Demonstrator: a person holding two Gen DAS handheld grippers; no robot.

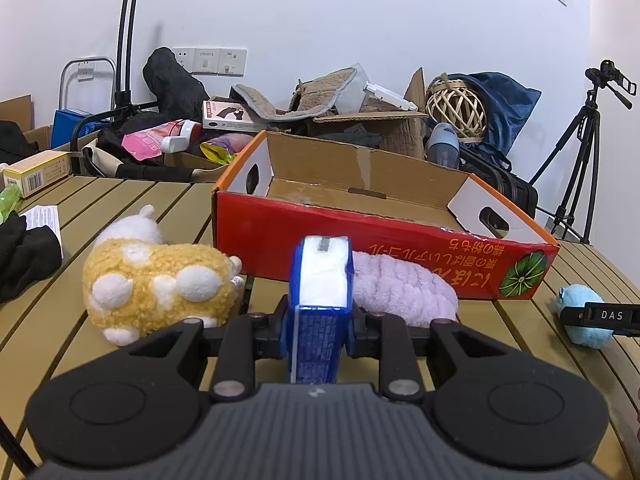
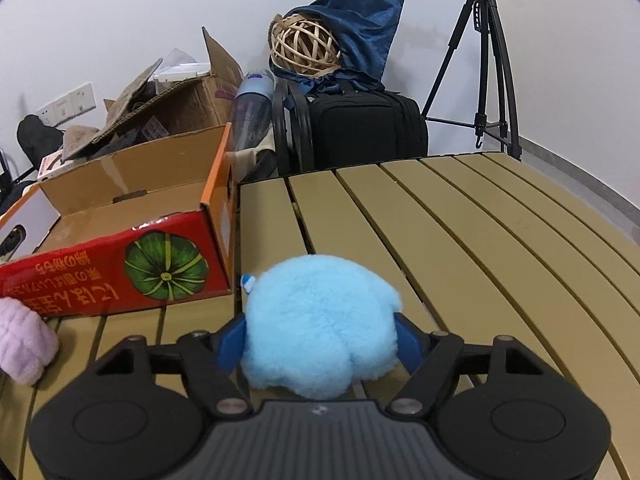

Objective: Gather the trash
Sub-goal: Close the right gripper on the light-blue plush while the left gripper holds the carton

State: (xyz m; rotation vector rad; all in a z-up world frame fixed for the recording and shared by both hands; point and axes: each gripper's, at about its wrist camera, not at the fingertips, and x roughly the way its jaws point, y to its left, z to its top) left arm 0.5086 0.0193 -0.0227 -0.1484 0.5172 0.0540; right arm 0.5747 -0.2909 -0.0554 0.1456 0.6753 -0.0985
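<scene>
From the left wrist camera, the left gripper has its blue fingers pressed together with nothing caught between them, pointing at the red cardboard box that sits open on the slatted table. The box is the anchor here: a lilac plush roll lies touching its near wall, a yellow-and-white plush animal rests just beside its near left corner, and a small blue plush toy sits on the table off its near right corner, with the black tip of the other tool reaching it from the side. Behind the box there is a heap of clutter against the wall, and a tripod stands past its right end. From the right wrist camera, the right gripper straddles that blue plush toy, a blue finger on either side; the fur bulges over both pads and seems to touch them, though I can't tell whether they are truly squeezing it. The toy sits on the table just beside the box's right-hand corner, next to the printed green pumpkin. The lilac roll shows at the box's near wall to the left, and a black bag stands behind the table beyond the box.
</scene>
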